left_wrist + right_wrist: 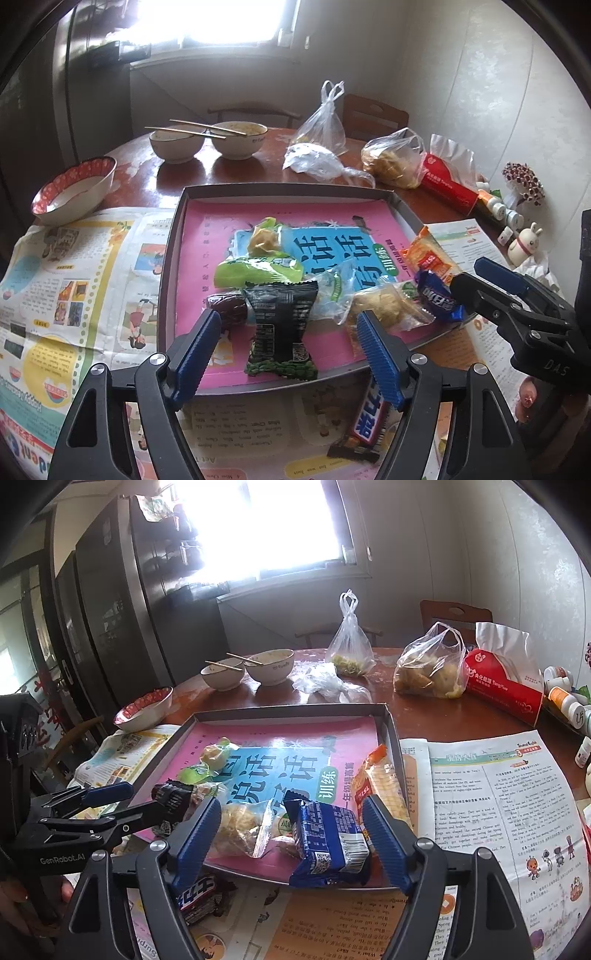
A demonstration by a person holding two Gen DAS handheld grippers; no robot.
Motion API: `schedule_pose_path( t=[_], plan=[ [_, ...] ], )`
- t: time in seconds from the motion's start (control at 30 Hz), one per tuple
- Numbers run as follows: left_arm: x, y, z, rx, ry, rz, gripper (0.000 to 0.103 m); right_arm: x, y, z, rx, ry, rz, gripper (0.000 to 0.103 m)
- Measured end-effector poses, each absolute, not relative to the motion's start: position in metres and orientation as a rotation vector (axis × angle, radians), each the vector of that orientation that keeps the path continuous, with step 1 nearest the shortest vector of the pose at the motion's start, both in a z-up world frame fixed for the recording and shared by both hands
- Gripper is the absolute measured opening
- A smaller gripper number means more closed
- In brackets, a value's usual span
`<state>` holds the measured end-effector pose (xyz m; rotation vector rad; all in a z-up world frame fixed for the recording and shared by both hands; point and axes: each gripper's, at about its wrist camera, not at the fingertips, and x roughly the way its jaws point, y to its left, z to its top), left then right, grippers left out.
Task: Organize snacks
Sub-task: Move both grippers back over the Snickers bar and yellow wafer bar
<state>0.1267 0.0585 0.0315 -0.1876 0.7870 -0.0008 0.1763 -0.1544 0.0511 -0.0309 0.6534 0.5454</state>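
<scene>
Blue snack pack (pixel 328 843) sits on the near rim of the tray (pixel 295 710), between the released fingers of the right gripper (pixel 291 834). Left gripper (pixel 286 354), also spread wide, straddles a black snack pack (pixel 280 328) inside tray. Best approach, prob.: nudge blue pack fully in w/ a gentle pinch, w/o crushing.

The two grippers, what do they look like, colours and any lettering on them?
Both match: black angular frames with silver round bolts and ribbed blue pads on the fingers. The left gripper shows "GenRobot.AI" in white on its body in the right wrist view. The right gripper shows "DAS" lettering in the left wrist view. No cables show.
</scene>
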Motion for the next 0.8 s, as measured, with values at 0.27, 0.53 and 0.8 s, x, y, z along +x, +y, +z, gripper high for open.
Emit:
schedule_pose_path(
  t=[0.27,0.53,0.8],
  plan=[
    [0.120,0.055,0.038,-0.179,0.777,-0.015,0.078,0.169,-0.159,0.058,-0.025,0.637,0.543,0.081],
    [0.111,0.045,0.041,-0.155,0.778,-0.048,0.078,0.157,-0.166,0.065,-0.017,0.637,0.540,0.081],
    [0.099,0.042,0.043,-0.145,0.777,-0.067,0.078,0.145,-0.170,0.070,-0.023,0.643,0.524,0.081]
  ],
)
